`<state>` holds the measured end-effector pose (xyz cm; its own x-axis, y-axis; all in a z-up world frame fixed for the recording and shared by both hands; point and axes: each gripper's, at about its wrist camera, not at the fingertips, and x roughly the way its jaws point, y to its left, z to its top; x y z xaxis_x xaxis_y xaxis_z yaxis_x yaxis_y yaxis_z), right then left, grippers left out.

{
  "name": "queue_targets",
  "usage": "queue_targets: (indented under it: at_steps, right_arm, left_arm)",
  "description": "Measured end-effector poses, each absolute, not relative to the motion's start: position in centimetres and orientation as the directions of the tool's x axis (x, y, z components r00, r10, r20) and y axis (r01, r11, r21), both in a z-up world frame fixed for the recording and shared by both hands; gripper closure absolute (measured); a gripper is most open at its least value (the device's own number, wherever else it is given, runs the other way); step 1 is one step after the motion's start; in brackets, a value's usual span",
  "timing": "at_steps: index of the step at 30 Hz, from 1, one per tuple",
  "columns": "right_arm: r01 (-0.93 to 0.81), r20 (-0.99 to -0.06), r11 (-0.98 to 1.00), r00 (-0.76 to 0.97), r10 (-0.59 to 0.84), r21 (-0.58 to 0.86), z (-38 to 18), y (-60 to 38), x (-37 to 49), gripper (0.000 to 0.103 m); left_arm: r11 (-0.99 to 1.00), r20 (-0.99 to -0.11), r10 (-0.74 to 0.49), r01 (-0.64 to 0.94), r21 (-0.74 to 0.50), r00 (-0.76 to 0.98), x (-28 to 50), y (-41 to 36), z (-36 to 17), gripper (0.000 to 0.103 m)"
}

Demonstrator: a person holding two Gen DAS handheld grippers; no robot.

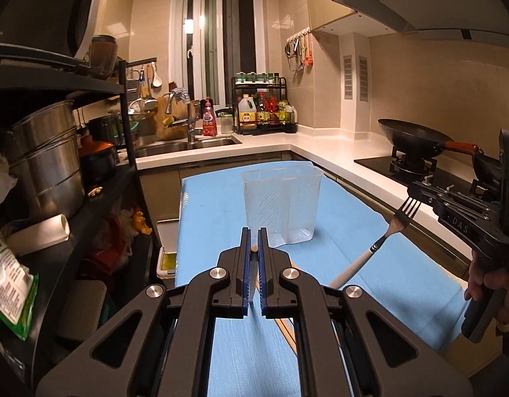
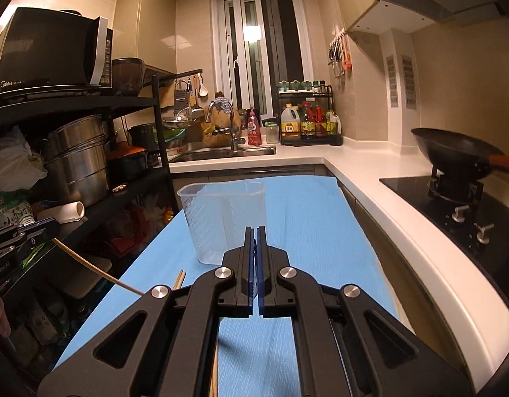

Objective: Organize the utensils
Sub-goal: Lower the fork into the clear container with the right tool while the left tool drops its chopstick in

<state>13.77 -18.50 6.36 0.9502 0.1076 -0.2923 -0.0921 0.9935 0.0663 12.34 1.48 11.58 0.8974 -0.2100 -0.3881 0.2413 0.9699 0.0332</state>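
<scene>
**Mia:** In the left wrist view, where is there room to move?

**Ben:** All round the clear cup [image 1: 281,205] there is bare blue cloth [image 1: 370,248]. Left of the cup the cloth ends in a straight edge, and a dark shelf [image 1: 99,205] with big metal pots [image 1: 46,165] stands close beside it. Right of the cup, past the cloth, runs the white counter [image 1: 347,155].

**Mia:** And the left tongs [image 1: 254,231]?

**Ben:** They sit just in front of the cup. They are almost closed, pinching a chopstick [image 1: 254,248]. Only its little round end shows in the gap.

**Mia:** What is on the right of the cup?

**Ben:** The right tongs [image 1: 411,193], up in the air. They pinch a fork [image 1: 392,228] by its prongs. Its white handle slants down toward the cloth.

**Mia:** Now the right wrist view.

**Ben:** The right tongs [image 2: 255,230] point at the cup [image 2: 224,218], a bit to its right. They are nearly closed, with something thin between them. Right of the cup there is lots of open cloth [image 2: 320,231], up to the curved counter edge [image 2: 403,231].

**Mia:** And left of the cup?

**Ben:** The left tongs [image 2: 54,228] hold the long chopstick [image 2: 89,264] out past the cloth's edge. More chopsticks [image 2: 179,279] lie on the cloth in front of the cup.

**Mia:** The room?

**Ben:** A kitchen. Behind the cup is a sink [image 2: 221,154], and a black wok [image 2: 453,152] is on the stove.
</scene>
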Motion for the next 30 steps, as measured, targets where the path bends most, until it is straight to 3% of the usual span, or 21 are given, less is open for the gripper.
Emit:
queue_targets:
  at_steps: [12, 30]
  right_arm:
    - [-0.084, -0.236, 0.994, 0.970, 0.065, -0.069, 13.6, -17.4, 16.6, 0.101]
    - [-0.059, -0.118, 0.981, 0.992, 0.037, -0.184, 22.9, -15.1, 26.5, 0.102]
  left_arm:
    - [0.948, -0.379, -0.282, 0.316, 0.030, 0.881, 15.8, 0.9, 18.0, 0.099]
    - [0.947, -0.218, -0.306, 0.320, 0.032, 0.927, 25.4, -2.4, 28.5, 0.099]
